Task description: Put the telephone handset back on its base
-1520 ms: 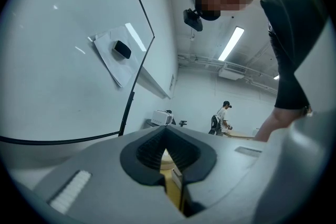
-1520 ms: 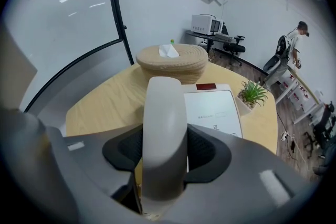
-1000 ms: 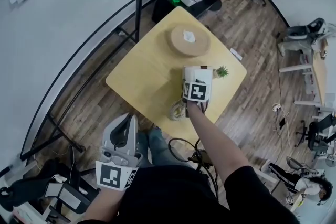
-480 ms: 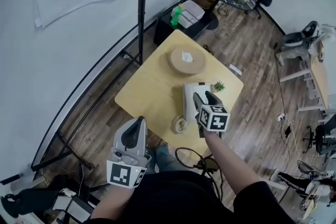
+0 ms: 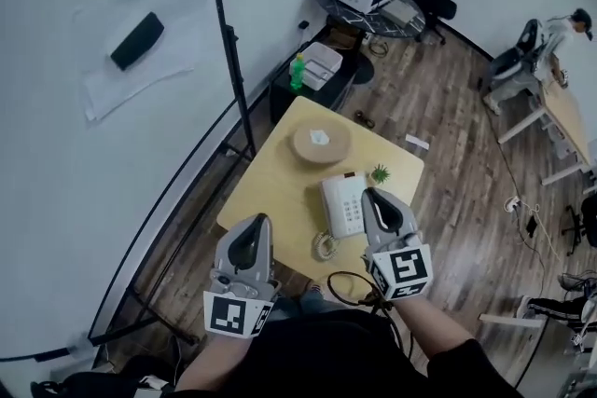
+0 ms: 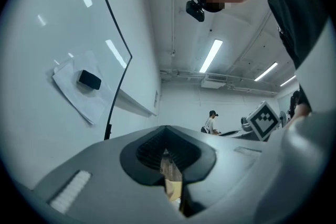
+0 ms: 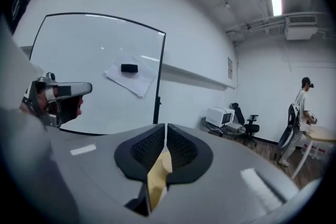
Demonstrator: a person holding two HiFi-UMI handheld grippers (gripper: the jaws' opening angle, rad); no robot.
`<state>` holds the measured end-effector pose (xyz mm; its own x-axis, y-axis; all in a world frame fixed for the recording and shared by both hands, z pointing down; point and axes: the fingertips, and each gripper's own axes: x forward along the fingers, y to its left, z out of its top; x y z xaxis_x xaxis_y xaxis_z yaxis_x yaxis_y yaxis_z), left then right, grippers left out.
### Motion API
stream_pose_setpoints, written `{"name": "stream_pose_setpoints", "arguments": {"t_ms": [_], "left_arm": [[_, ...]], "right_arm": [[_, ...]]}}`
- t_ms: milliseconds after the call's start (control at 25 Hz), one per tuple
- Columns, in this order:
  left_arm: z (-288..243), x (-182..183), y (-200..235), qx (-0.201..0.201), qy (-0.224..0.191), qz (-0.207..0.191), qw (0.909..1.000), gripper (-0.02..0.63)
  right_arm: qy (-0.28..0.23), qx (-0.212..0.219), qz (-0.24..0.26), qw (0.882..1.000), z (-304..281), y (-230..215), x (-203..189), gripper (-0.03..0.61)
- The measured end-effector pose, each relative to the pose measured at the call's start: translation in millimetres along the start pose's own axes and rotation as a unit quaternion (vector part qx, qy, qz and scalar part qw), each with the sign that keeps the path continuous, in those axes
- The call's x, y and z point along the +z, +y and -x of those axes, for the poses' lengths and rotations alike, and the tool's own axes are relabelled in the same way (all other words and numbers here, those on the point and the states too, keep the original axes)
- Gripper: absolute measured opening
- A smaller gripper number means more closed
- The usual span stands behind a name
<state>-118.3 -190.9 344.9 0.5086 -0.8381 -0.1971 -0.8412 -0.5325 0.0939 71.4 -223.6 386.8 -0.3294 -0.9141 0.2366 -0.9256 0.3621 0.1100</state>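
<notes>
Apparently done.

Head view: the handset (image 5: 332, 199) is seen lying on the telephone (image 5: 345, 204), by the right edge of the table (image 5: 270, 191), so it is judged seated. The cord (image 5: 324, 244) is coiled at the near edge. The left gripper (image 5: 254, 233) and right gripper (image 5: 378, 203) are held near the near corner with nothing carried.

Left gripper view: the jaws are pressed together and empty.

Right gripper view: the jaws are closing, almost together, with nothing between them, so no grip is judged to be needed.

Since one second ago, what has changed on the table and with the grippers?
The right gripper drew back from the telephone toward the person, and its jaws are closing on nothing. The telephone stayed on the table; the left gripper stayed near the person, empty.
</notes>
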Motion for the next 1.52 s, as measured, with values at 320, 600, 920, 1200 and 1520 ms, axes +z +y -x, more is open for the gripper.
{"name": "stream_pose_setpoints", "arguments": {"t_ms": [320,600,920,1200,1520], "left_arm": [[-17,23,-16,-0.033,-0.006,-0.039,0.9987,0.000],[-25,32,-21,-0.038,-0.006,-0.047,0.9981,0.000],[-28,35,-20,-0.032,-0.013,-0.045,0.9984,0.000],[-30,39,-22,-0.029,-0.019,-0.042,0.9985,0.000],[-30,47,-21,-0.020,-0.027,-0.046,0.9983,0.000]], "right_arm": [[-0.083,-0.022,-0.032,0.996,31,10,29,0.009],[-0.093,-0.036,-0.035,0.994,37,8,30,0.009],[-0.101,-0.042,-0.031,0.994,33,0,29,0.008],[-0.102,-0.036,-0.031,0.994,30,0,29,0.008],[-0.107,-0.038,-0.033,0.993,30,-5,31,0.007]]}}
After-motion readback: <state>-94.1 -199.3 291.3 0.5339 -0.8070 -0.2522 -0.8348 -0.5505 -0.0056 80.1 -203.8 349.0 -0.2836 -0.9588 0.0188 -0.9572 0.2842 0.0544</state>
